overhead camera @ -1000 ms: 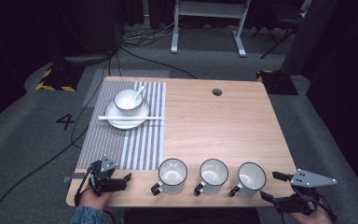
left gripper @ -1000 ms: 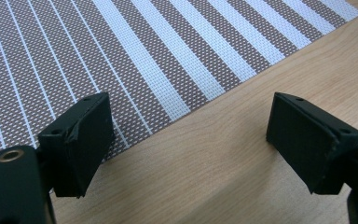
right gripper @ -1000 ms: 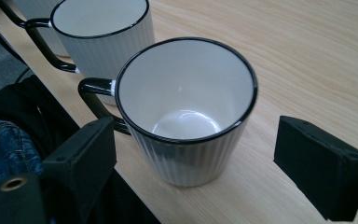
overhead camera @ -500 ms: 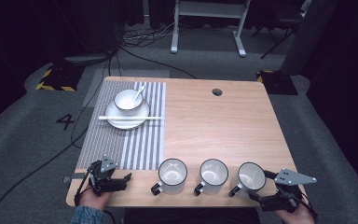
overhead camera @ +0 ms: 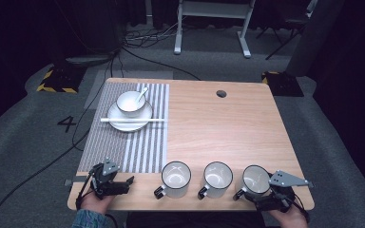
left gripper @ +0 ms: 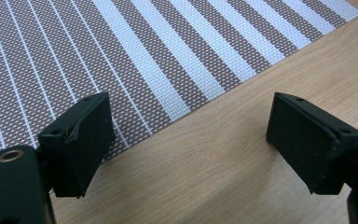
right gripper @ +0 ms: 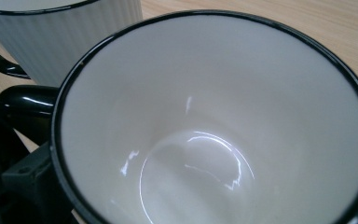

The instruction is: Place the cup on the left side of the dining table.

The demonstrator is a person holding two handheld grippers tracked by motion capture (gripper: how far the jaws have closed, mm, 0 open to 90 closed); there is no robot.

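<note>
Here we see the right claw [overhead camera: 261,202] at the counter's [overhead camera: 228,128] near right corner, its jaws just opened wide around the rightmost mug [overhead camera: 255,179], one jaw beside the black handle [right gripper: 25,100]; whether the pads touch the mug we cannot tell. That mug stands upright at the near edge, last in a row of three. The left claw [overhead camera: 123,183] lies released at the near left corner, its jaws spread over bare wood just off the striped mat [left gripper: 135,56].
</note>
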